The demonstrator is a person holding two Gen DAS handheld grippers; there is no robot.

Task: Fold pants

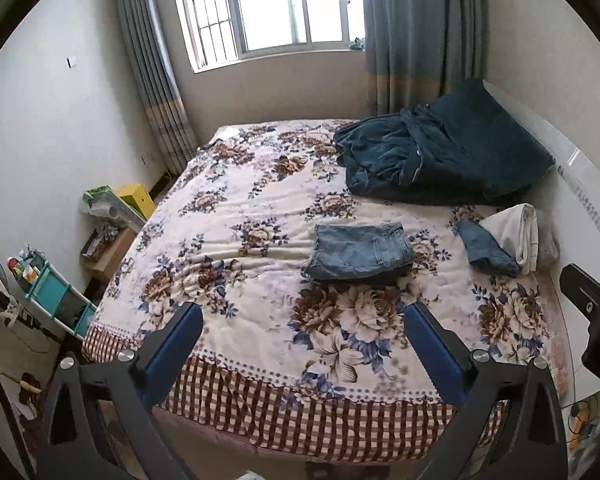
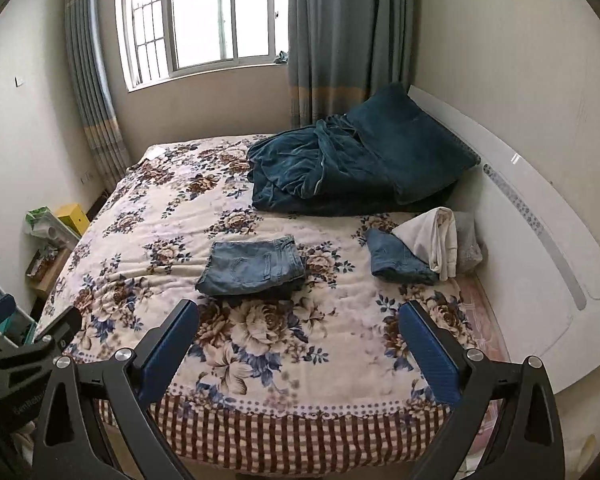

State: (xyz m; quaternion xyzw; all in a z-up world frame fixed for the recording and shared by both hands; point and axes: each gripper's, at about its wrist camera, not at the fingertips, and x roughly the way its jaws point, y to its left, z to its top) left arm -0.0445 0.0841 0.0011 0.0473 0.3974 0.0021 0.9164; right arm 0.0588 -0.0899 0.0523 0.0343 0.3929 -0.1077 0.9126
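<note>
At the bottom of each view, the left gripper [image 1: 303, 322] and right gripper [image 2: 299, 320] hang spread wide and empty above the bed's near edge. Mid-frame, folded denim pants [image 2: 252, 266] lie flat on the floral blanket [image 2: 148, 264]; crumpled teal velvet bedding [image 2: 340, 168] sits upper right.

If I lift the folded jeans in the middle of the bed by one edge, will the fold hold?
Probably not: the folded jeans are soft stacked denim layers, so a one-edge lift would likely let them droop open. They look fairly heavy for their size. Pushed, they may drag on the quilt.

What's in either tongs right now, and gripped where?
Nothing. Left tongs and right tongs are both open and empty above the bed edge; folded jeans lie untouched.
</note>
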